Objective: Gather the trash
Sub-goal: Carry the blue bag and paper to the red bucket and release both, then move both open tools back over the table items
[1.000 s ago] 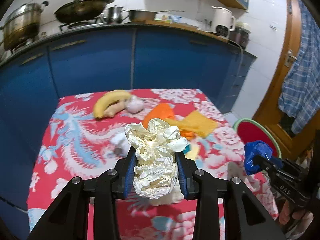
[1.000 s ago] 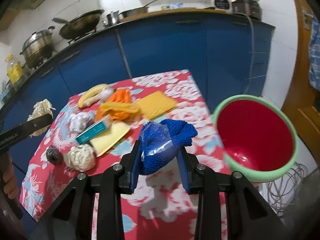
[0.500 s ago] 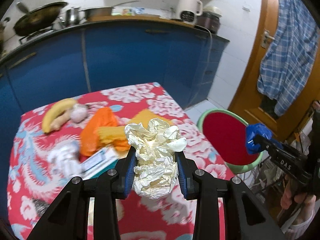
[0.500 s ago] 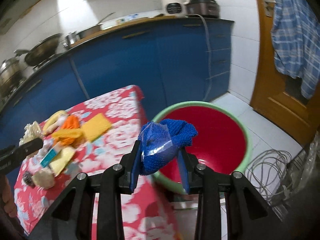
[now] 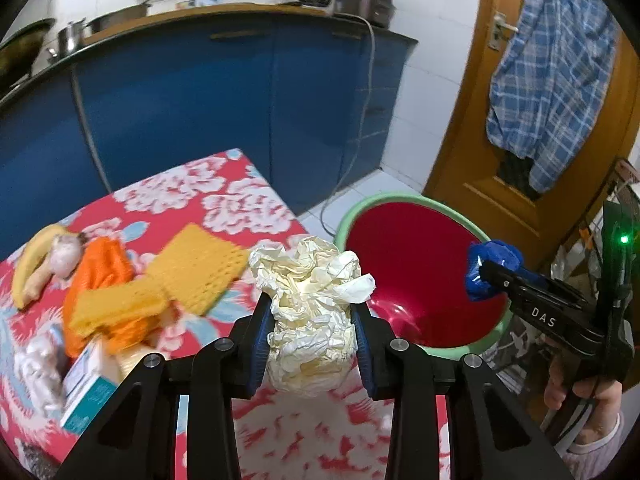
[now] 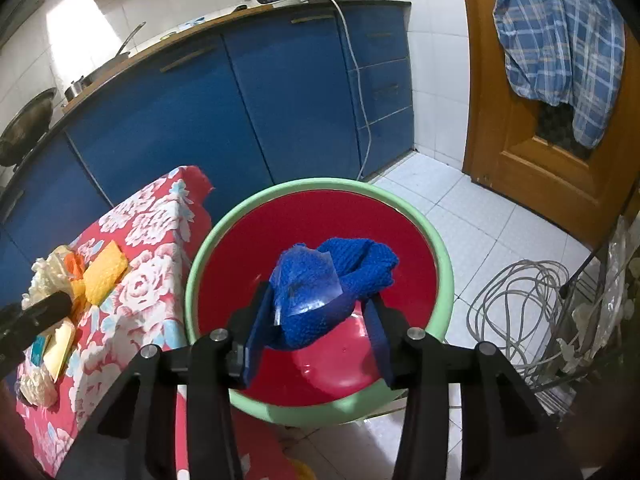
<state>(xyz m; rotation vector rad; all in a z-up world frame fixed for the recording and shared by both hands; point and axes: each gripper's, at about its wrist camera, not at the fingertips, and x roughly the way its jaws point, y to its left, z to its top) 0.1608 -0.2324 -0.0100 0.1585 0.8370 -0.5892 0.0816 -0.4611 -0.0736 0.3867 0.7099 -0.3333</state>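
The white letters "DAS" are printed on the black body of the right claw (image 5: 490,276), as seen from the left wrist view. The print on the teal and white box (image 5: 86,386) on the desk cannot be read.

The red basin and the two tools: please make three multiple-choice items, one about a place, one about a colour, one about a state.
1. Where is the red basin?
A. on the table
B. on the floor beside the table
C. on the counter

2. What colour is its rim?
A. green
B. yellow
C. black

3. What does the left tool hold?
A. nothing
B. a banana
C. crumpled paper

Key: 1 B, it stands on the white tiles by the tablecloth; 2 A, the edge is pale green; 3 C, the crumpled paper is clamped in it, while the right tool carries the blue cloth.
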